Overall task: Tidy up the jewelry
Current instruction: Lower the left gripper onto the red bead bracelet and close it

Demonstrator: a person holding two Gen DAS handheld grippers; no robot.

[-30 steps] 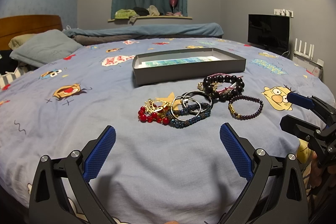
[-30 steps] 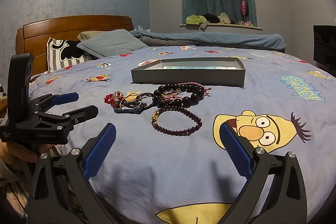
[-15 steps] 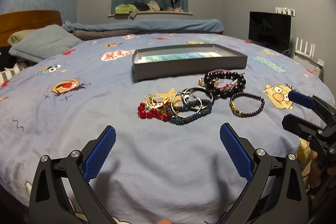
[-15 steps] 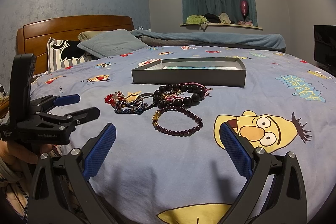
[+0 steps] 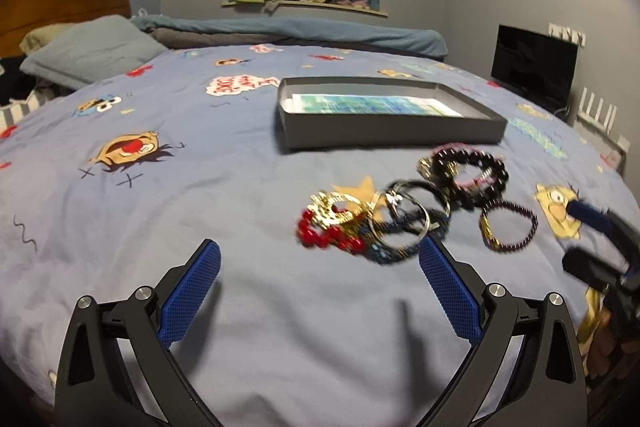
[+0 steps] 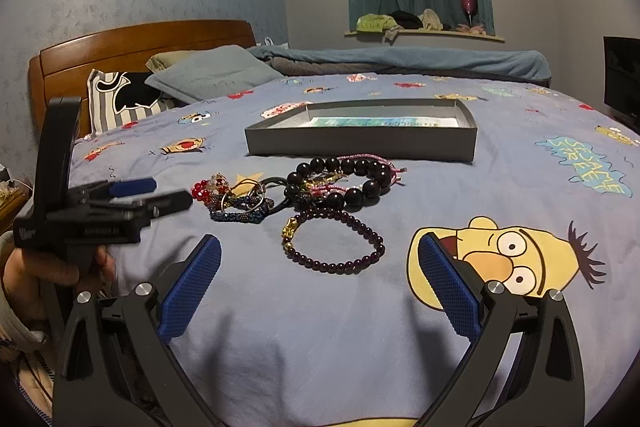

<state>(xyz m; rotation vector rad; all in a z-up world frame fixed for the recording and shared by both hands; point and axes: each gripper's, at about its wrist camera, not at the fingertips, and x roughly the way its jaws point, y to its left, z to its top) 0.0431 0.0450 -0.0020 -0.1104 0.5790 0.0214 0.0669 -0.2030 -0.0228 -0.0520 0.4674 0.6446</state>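
Observation:
A pile of bracelets lies on the blue cartoon bedsheet: a red bead one (image 5: 328, 235), silver bangles (image 5: 408, 215), a big black bead one (image 5: 472, 175) and a dark purple bead one (image 5: 508, 225) (image 6: 334, 241). A grey shallow box (image 5: 384, 131) (image 6: 360, 143) stands behind them. My left gripper (image 5: 320, 283) is open and empty, just short of the red and blue bracelets. My right gripper (image 6: 320, 275) is open and empty, just in front of the purple bracelet. Each gripper shows in the other's view, the left (image 6: 148, 193) and the right (image 5: 592, 239).
Pillows (image 6: 208, 71) and a wooden headboard (image 6: 132, 47) are at the left. A folded blue blanket (image 5: 288, 31) lies along the far side. A black monitor (image 5: 534, 67) stands at the right beyond the bed edge.
My left gripper has swung left and moved closer to the bracelet pile, which now sits to the right in its blurred view. My right gripper has edged slightly forward.

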